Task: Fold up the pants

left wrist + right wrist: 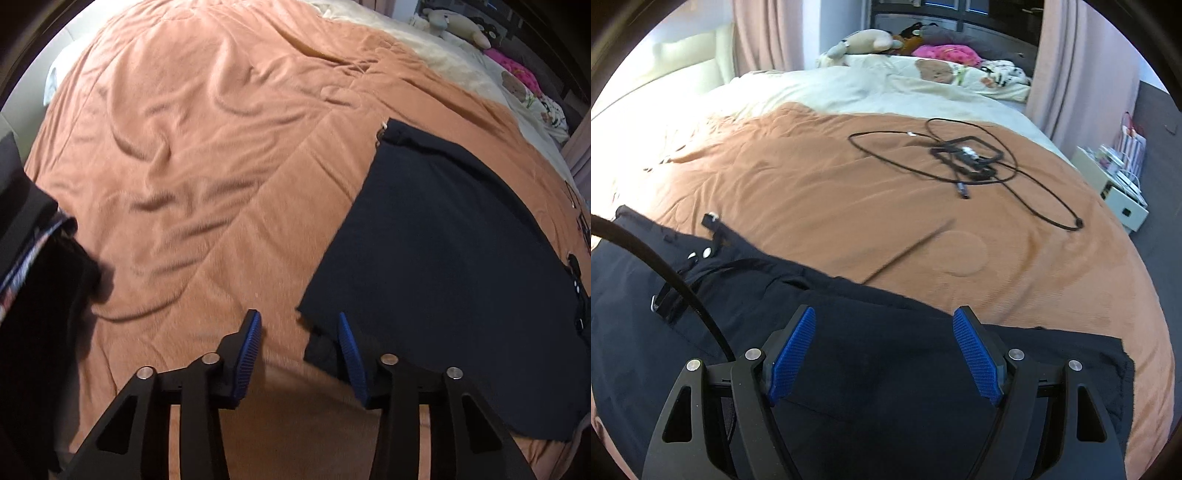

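Dark navy pants [443, 258] lie flat on an orange blanket [203, 147] at the right of the left wrist view. My left gripper [299, 321] is open and empty, hovering at the pants' near left corner; its right finger is over the cloth edge. In the right wrist view the pants [849, 369] fill the lower half, with the waistband, snaps and a buckle at the left. My right gripper [884, 317] is open and empty just above the pants.
A pile of dark clothes [33, 295] sits at the left edge. A tangle of black cables with a small device [967, 158] lies on the blanket [812, 184] beyond the pants. Stuffed toys and pillows [923, 55] are at the bed's far end. A black cable [683, 288] crosses the left.
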Demonstrator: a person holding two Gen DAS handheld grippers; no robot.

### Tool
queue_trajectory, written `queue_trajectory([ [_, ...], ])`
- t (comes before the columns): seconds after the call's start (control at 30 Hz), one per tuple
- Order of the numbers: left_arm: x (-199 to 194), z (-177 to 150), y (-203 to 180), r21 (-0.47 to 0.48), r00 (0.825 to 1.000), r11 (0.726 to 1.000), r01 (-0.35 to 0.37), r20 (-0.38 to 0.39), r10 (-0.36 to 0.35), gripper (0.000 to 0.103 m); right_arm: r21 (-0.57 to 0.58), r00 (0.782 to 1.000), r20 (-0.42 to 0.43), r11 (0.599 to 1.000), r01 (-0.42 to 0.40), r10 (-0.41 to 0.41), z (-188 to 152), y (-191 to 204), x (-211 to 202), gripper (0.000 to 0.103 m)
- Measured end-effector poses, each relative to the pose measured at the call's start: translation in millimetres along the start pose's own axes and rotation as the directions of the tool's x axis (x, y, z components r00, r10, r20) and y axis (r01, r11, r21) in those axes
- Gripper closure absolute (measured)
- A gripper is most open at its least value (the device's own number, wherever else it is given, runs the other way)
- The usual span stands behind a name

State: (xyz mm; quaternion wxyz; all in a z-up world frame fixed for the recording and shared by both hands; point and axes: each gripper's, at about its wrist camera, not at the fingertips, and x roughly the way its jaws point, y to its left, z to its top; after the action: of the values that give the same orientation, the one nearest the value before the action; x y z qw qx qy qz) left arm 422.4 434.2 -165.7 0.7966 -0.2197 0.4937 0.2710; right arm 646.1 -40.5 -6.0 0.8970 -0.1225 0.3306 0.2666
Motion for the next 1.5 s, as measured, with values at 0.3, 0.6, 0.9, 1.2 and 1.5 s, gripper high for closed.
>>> queue_trajectory([
  [0.3,16.3,-16.2,-15.5,0.091,0.999,0.996,0.017,-0.034,-0.014,0.093,0.017,1.000,-0.012,1.000,-0.002,0.002,-0.5,3.3,5.9,0.027],
  [0.6,-6.0,0.5,11.4,0.017,0.996,0.997,-0.076,0.044,0.075,0.075,0.024,1.000,-0.027,1.000,0.004,-0.004,-6.5,8.0,9.5,0.027],
  [0.9,-31.9,-1.0,14.4,-0.057,0.993,0.998,-0.030,0.114,0.037,0.071,0.023,1.000,-0.026,1.000,0.001,0.000,-5.4,9.6,8.0,0.026],
  [1.2,-11.6,-2.8,2.7,-0.124,0.991,0.985,0.120,0.067,-0.112,0.069,0.000,0.999,-0.036,1.000,-0.008,0.008,-5.2,16.0,15.7,0.026],
  [1.5,10.6,-9.2,7.1,-0.202,0.993,0.973,0.114,0.036,-0.109,0.100,-0.101,0.997,-0.060,0.993,-0.063,0.057,7.1,30.1,30.6,0.026],
])
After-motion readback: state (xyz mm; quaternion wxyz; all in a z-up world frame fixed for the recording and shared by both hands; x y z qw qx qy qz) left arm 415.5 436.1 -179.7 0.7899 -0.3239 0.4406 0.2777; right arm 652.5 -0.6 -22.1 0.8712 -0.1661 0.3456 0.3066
